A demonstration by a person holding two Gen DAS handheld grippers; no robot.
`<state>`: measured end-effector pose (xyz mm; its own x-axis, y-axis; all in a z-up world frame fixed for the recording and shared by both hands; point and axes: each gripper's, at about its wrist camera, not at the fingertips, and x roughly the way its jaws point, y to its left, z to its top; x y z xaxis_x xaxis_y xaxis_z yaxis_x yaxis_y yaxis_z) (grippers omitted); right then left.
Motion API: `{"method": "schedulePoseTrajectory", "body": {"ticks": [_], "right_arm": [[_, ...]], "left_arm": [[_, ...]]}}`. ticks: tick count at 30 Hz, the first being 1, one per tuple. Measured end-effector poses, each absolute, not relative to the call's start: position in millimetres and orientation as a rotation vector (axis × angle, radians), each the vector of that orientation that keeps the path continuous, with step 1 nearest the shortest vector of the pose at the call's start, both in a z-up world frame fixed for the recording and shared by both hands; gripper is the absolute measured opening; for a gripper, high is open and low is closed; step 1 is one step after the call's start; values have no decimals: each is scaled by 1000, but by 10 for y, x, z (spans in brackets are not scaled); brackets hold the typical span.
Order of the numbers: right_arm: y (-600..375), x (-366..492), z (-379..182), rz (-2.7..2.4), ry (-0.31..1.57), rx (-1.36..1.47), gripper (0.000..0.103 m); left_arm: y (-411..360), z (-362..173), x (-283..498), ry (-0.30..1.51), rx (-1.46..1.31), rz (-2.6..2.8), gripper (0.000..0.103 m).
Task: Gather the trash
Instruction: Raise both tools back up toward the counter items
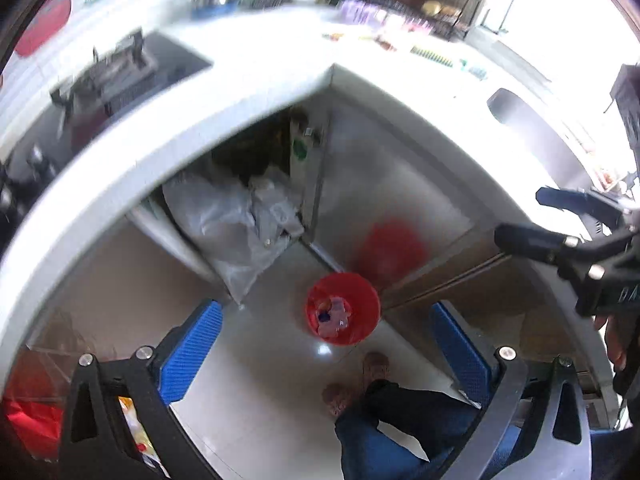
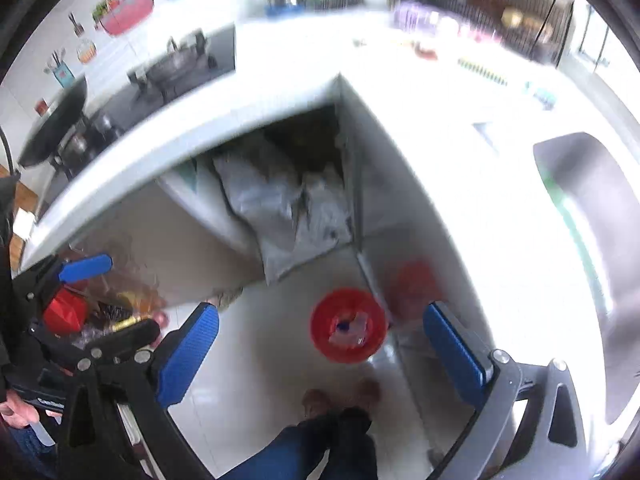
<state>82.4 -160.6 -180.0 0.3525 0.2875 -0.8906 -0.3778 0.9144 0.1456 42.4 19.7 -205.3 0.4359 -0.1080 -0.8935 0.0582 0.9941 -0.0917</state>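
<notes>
A red bin (image 1: pixel 362 286) stands on the pale floor far below, by the cabinet corner, with pink and blue wrappers (image 1: pixel 332 314) lying inside it. My left gripper (image 1: pixel 326 344) hangs high over it, blue pads wide apart and open, nothing between them. In the right wrist view the same bin (image 2: pixel 374 312) shows between the blue pads of my right gripper (image 2: pixel 322 354), which is also open and empty. Each gripper appears in the other's view: the right one (image 1: pixel 520 216) at the right edge, the left one (image 2: pixel 132 294) at the lower left, held by a hand.
An L-shaped white countertop (image 1: pixel 280 56) wraps around, with a stove (image 1: pixel 120 76) on the left and a sink (image 1: pixel 532 128) on the right. The open cabinet below holds plastic bags (image 1: pixel 232 224). The person's feet (image 1: pixel 374 364) stand near the bin. A red bag (image 1: pixel 32 420) lies at lower left.
</notes>
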Motion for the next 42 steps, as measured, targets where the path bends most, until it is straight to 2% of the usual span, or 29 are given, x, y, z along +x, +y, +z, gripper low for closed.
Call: {"method": "schedulePoseTrajectory", "body": {"ticks": [9, 19, 32, 42], "right_arm": [[-1836, 940, -977, 393, 982, -45, 102], [-2162, 1408, -468, 340, 881, -13, 102], [-2610, 2386, -366, 425, 871, -26, 102], [-2673, 3121, -791, 481, 1004, -44, 101]], "left_arm": [[51, -965, 755, 952, -8, -149, 103], [-254, -380, 1469, 901, 69, -178, 103], [-766, -368, 2679, 912, 62, -226, 103], [-805, -807, 3491, 1006, 34, -200, 103]]}}
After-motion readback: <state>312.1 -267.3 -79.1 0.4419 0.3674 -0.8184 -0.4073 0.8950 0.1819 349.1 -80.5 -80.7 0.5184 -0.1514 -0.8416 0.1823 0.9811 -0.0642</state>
